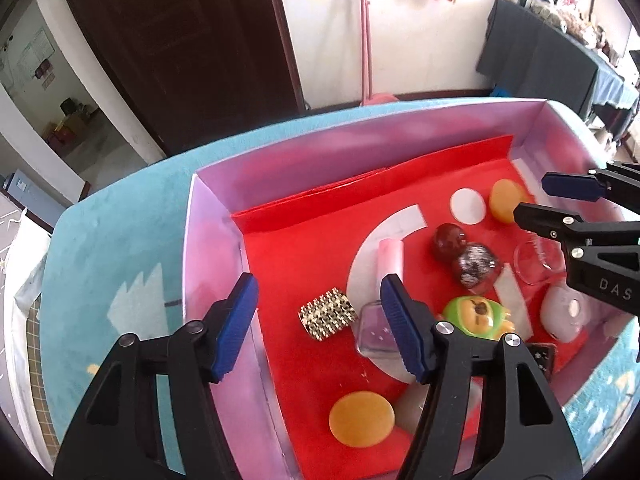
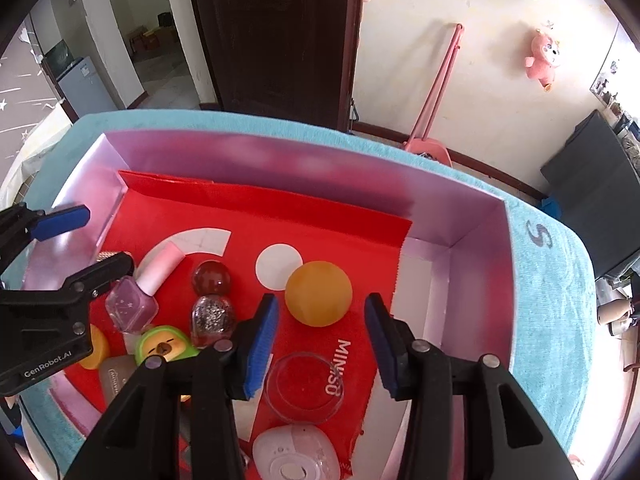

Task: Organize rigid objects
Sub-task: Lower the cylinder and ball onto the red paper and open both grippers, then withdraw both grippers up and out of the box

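Both grippers are being held over the box [image 1: 212, 264] on the desk [image 1: 116, 248]. The left gripper [image 1: 318, 326] is being kept spread, nothing pinched; the right gripper [image 2: 322, 344] is likewise being held apart over the clear dish [image 2: 304, 388]. The studded block [image 1: 328, 314] and a second orange disc [image 1: 362, 420] are being shown clearly only in the left wrist view. The MINISO lettering [image 2: 336, 368] and nail polish bottle [image 2: 134, 304] are being shown fully only in the right wrist view.
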